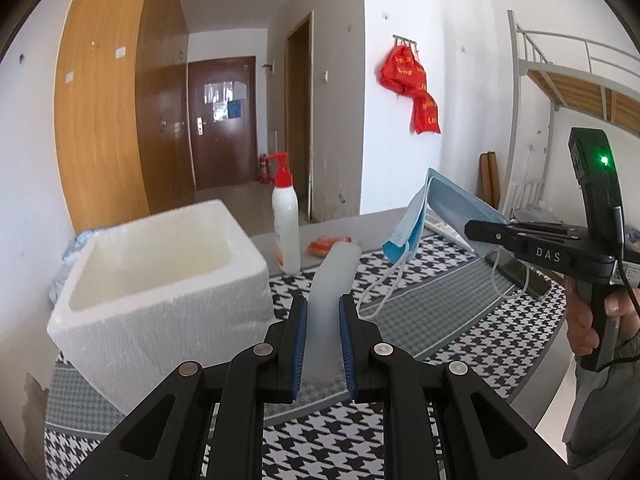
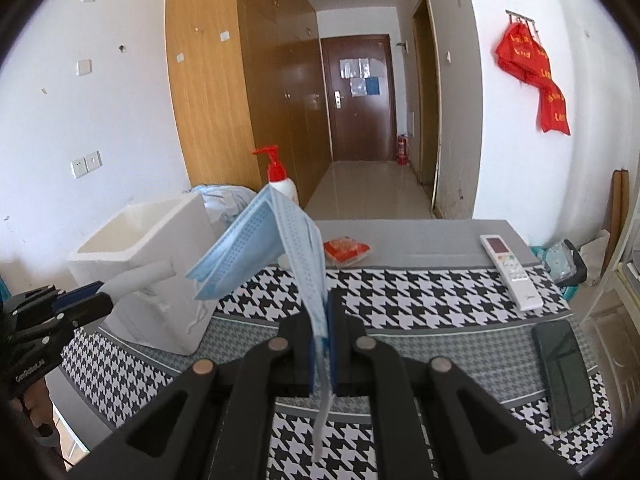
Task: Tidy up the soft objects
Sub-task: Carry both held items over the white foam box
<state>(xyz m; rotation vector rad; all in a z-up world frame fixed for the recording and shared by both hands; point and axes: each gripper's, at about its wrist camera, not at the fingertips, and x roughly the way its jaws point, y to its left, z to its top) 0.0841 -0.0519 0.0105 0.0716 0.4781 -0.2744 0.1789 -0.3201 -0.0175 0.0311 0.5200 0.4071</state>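
Observation:
My left gripper (image 1: 323, 312) is shut on a soft translucent white tube (image 1: 334, 276), held above the houndstooth cloth just right of the white foam box (image 1: 160, 280). My right gripper (image 2: 323, 312) is shut on a stack of blue face masks (image 2: 260, 240) that fold over and hang left, their ear loops dangling. In the left wrist view the right gripper (image 1: 474, 229) holds the masks (image 1: 416, 216) at the right. In the right wrist view the left gripper (image 2: 100, 294) and tube (image 2: 140, 274) are in front of the box (image 2: 140, 240).
A pump bottle with a red top (image 1: 286, 220) and an orange packet (image 2: 346, 250) stand beyond the cloth. A white remote (image 2: 510, 270) and a dark phone (image 2: 562, 372) lie at the right. A plastic bag (image 2: 224, 200) sits behind the box.

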